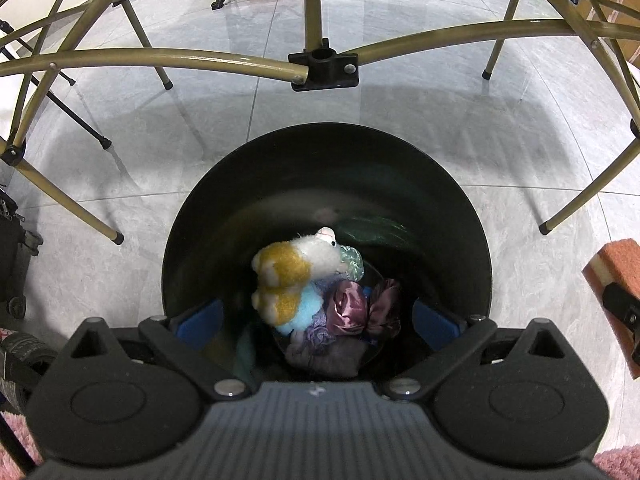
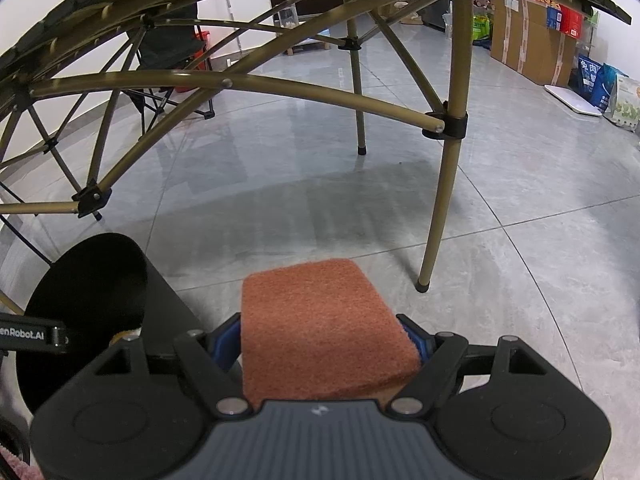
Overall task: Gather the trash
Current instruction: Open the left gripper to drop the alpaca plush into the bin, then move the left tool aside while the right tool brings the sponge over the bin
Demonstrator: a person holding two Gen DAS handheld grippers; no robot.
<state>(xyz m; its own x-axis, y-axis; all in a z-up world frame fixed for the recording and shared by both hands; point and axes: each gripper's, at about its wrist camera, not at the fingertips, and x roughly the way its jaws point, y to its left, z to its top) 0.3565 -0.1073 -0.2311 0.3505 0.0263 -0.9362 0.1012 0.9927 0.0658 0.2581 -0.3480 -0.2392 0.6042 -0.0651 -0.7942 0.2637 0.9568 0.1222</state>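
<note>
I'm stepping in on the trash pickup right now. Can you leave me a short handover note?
Left gripper: open, empty, poised over the black bin.
Right gripper: shut on the orange scouring sponge, held above the floor just right of the bin.
In the bin: a plush toy, purple satin fabric, a clear plastic wrapper and other cloth.
Done: those pieces are binned.
Left: probably swing the sponge left over the bin and release it.
</note>
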